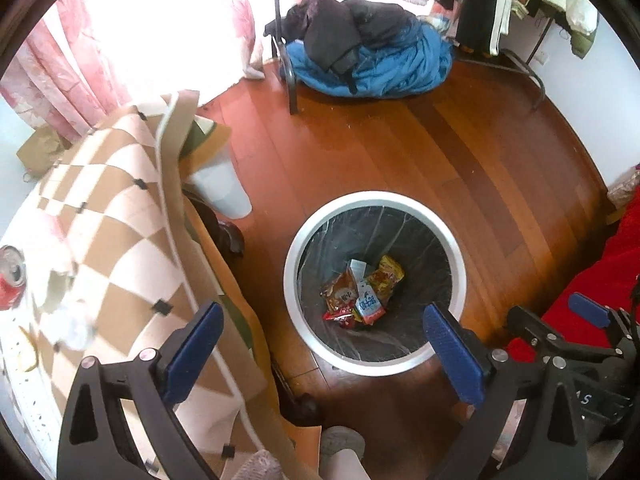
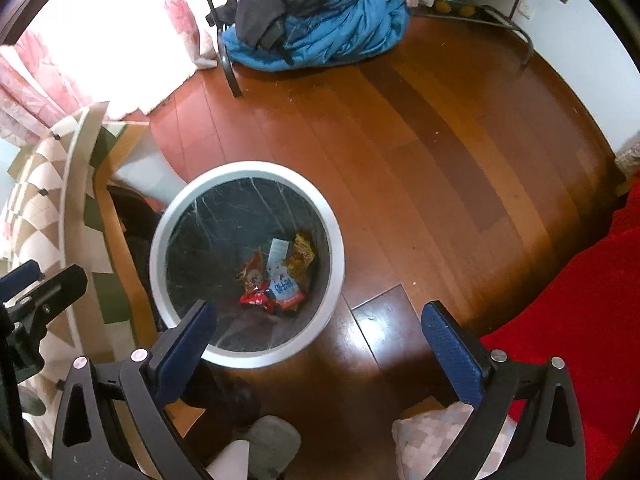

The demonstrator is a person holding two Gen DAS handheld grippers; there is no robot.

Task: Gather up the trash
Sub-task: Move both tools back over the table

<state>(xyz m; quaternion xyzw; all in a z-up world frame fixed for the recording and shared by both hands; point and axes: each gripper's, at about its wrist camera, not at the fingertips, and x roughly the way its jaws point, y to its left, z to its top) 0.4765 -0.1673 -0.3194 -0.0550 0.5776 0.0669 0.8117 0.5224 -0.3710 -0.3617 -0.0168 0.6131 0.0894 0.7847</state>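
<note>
A round bin with a white rim [image 1: 298,240] and a black liner stands on the wooden floor; it also shows in the right wrist view [image 2: 160,236]. Several snack wrappers [image 1: 360,296] lie at its bottom, also seen in the right wrist view [image 2: 280,280]. My left gripper [image 1: 324,344] is open and empty, above the bin's near-left rim. My right gripper [image 2: 320,340] is open and empty, above the bin's near-right rim. A red can [image 1: 10,280] and crumpled white tissue [image 1: 72,320] lie on the checked cloth at the far left of the left wrist view.
A table with a brown-and-cream checked cloth [image 1: 120,220] stands left of the bin. A blue and black pile of clothes [image 1: 360,56] lies by a rack at the back. Red fabric [image 2: 580,312] lies on the right. Slippered feet [image 2: 272,444] are below.
</note>
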